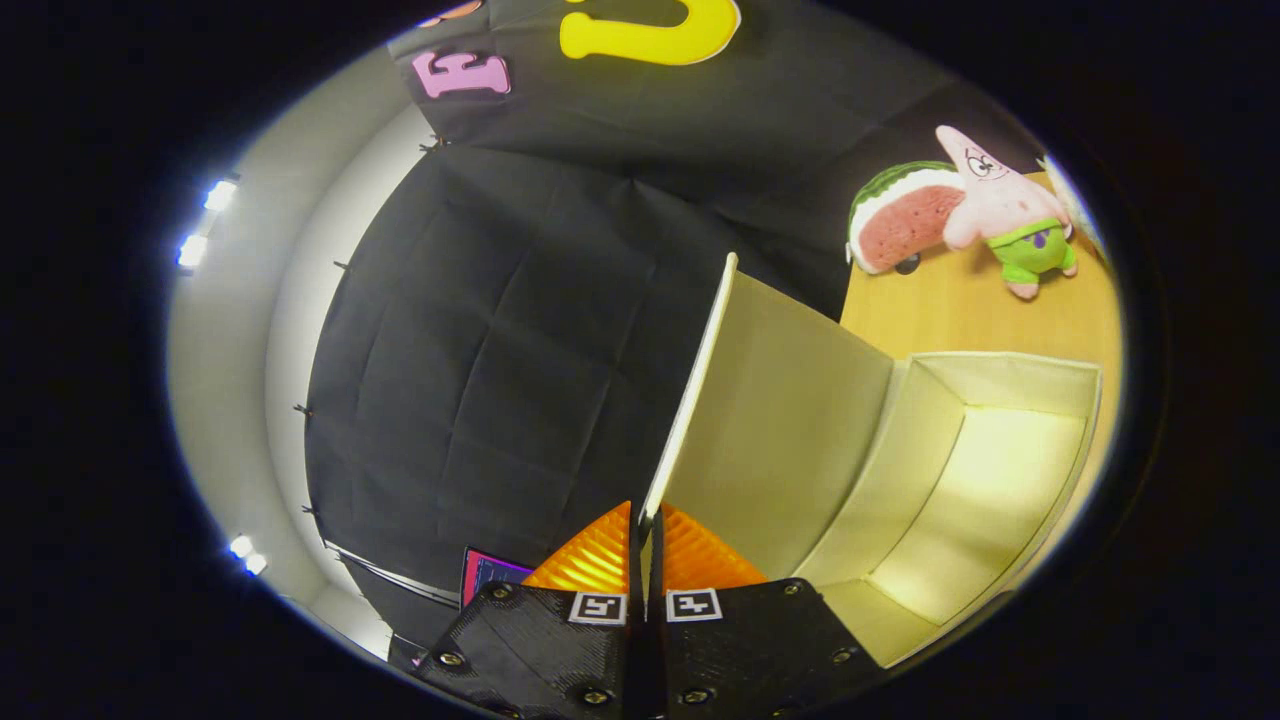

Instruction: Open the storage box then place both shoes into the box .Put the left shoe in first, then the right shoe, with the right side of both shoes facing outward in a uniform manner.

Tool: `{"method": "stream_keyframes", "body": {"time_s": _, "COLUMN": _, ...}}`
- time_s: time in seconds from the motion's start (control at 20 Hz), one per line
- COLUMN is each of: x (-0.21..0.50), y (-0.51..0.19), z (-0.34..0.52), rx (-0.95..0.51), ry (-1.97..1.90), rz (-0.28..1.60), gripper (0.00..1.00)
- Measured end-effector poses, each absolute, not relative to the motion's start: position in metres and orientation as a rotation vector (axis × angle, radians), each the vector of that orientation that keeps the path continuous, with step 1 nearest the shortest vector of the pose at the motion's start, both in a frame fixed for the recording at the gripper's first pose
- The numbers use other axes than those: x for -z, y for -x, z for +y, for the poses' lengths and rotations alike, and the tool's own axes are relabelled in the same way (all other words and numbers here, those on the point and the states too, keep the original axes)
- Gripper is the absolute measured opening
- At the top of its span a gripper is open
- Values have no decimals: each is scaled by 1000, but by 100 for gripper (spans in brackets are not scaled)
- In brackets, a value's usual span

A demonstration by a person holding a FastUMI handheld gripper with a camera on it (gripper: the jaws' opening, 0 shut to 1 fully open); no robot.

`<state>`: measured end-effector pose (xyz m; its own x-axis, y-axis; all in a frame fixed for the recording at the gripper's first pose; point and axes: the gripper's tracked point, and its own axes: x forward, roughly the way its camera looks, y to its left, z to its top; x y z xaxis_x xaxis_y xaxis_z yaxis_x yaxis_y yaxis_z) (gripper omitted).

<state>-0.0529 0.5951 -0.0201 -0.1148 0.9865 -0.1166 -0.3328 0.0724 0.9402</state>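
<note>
Cream lid (770,400) of storage box (1000,470) stands raised, its thin edge pinched between both fingers of gripper (646,530); box open beyond. Risk: edge slips w/ weak pinch, lid drops shut.

watermelon plush (897,222) beside pink starfish plush (1003,203)

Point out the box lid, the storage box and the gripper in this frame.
box lid (780,400): gripper view, inner face of the raised flap.
storage box (1000,470): gripper view, inner wall.
gripper (647,540): gripper view, fingertips pinching the lid's edge.
</note>
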Motion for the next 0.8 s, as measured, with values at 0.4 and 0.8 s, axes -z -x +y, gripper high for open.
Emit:
{"method": "stream_keyframes", "body": {"time_s": 0.4, "x": 72, "y": 73, "z": 707, "rx": -1333, "ry": -711, "rz": 1233, "gripper": 0}}
{"method": "stream_keyframes", "body": {"time_s": 0.8, "x": 122, "y": 92, "z": 758, "rx": -1238, "ry": -618, "rz": 1267, "gripper": 4}}
